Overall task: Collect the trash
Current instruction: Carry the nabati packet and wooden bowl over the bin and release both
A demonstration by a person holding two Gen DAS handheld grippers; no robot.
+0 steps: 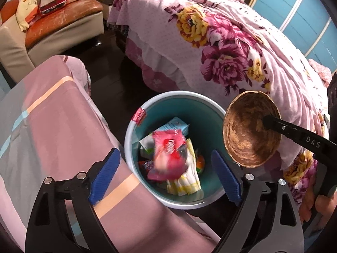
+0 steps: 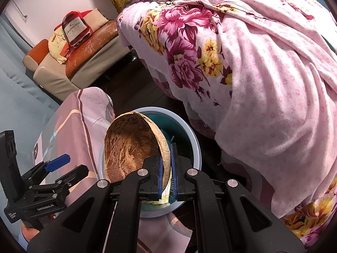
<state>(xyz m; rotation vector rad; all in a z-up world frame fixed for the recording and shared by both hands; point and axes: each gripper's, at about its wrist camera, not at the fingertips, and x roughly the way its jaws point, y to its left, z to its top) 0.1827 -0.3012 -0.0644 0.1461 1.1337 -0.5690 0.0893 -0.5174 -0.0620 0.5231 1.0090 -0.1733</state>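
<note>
Left hand-held gripper (image 1: 166,169) hangs w/ jaws spread wide, empty, above the teal trash bin (image 1: 134,130), a blurred pink snack wrapper (image 1: 168,156) between its blue pads over the rubbish inside. Right hand-held gripper (image 2: 166,168) is clamped on the rim of a brown coconut-shell half (image 2: 130,147), held tilted over the bin's right edge. Bin sits on dark floor between a floral-covered bed (image 1: 221,42) & a striped pink cover (image 1: 52,116).
</note>
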